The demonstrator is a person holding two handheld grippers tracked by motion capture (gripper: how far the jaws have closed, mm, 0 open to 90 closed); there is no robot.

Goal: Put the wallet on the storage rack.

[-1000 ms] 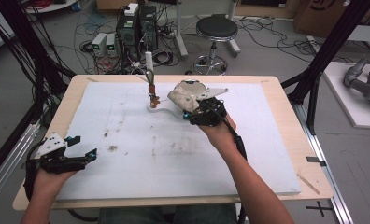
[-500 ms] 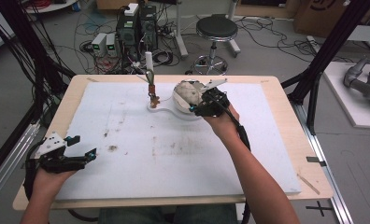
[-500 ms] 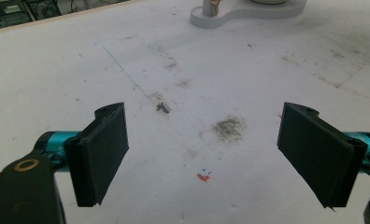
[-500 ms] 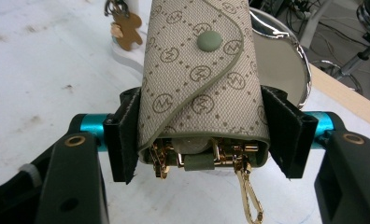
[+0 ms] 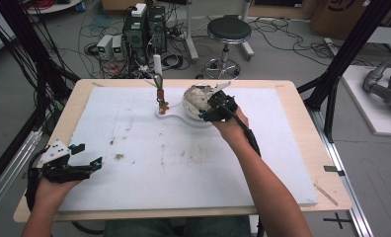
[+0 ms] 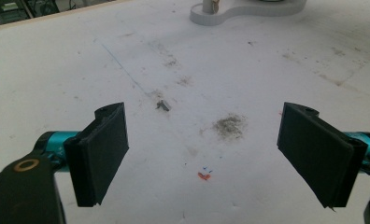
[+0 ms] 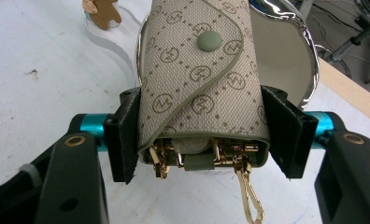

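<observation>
So I had my right gripper [image 7: 199,140] clenched on the monogram key pouch [image 7: 199,79], carrying it over the shiny round tray [image 7: 286,51] on the white stand [image 5: 176,114] at the far middle of the surface; my guess was the next move called for lowering it gently and only then letting go. Left gripper [image 6: 206,154] hung open, idle, near the front left corner (stained white surface [image 5: 183,163], cables, a stool [image 5: 228,29] behind).
</observation>
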